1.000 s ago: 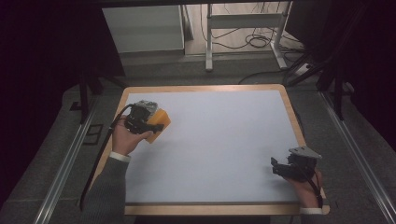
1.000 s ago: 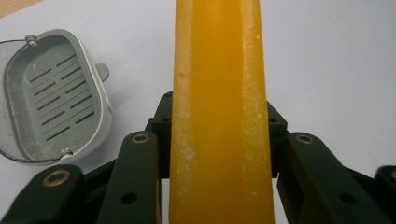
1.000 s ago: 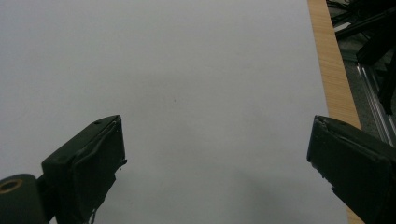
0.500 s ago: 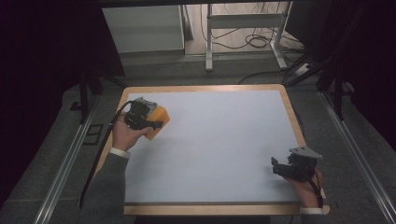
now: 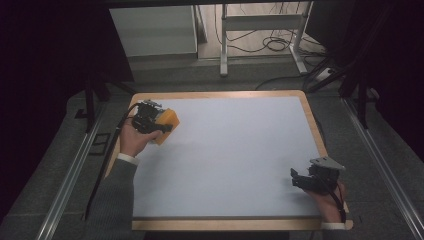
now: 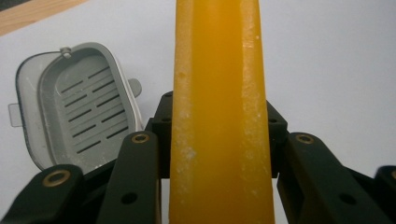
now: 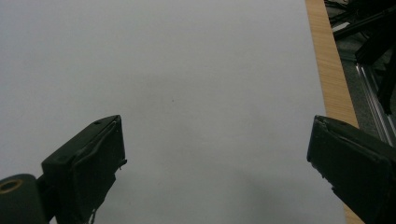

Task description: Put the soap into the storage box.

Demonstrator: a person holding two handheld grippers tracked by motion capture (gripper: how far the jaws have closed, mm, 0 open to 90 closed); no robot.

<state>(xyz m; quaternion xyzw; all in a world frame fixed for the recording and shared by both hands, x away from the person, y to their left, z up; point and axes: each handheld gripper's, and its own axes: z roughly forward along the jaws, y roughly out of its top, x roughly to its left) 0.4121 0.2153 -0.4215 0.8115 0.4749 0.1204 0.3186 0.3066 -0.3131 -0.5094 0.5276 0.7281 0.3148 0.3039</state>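
My left gripper (image 5: 152, 122) is near the table's far left corner, shut on an orange-yellow bar (image 5: 168, 122). In the left gripper view the bar (image 6: 219, 51) stands on edge between the black jaws of the left gripper (image 6: 219, 114), which clamp its two sides. Beneath it and to the left, a grey slotted dish (image 6: 77, 105) with a pale rim lies on the white surface. My right gripper (image 5: 298, 180) rests low at the near right of the table. Seen in its own view, the right gripper (image 7: 215, 163) is open, with bare white surface between its jaws.
A white sheet (image 5: 235, 155) covers the wooden-edged table (image 5: 312, 125). Past the far edge are a white cabinet (image 5: 152, 30), a metal stand (image 5: 260, 22) and floor cables. Metal rails (image 5: 380, 165) run along both sides of the table.
The left hand with the orange-yellow bar has edged slightly toward the far side. The right gripper has stayed put.
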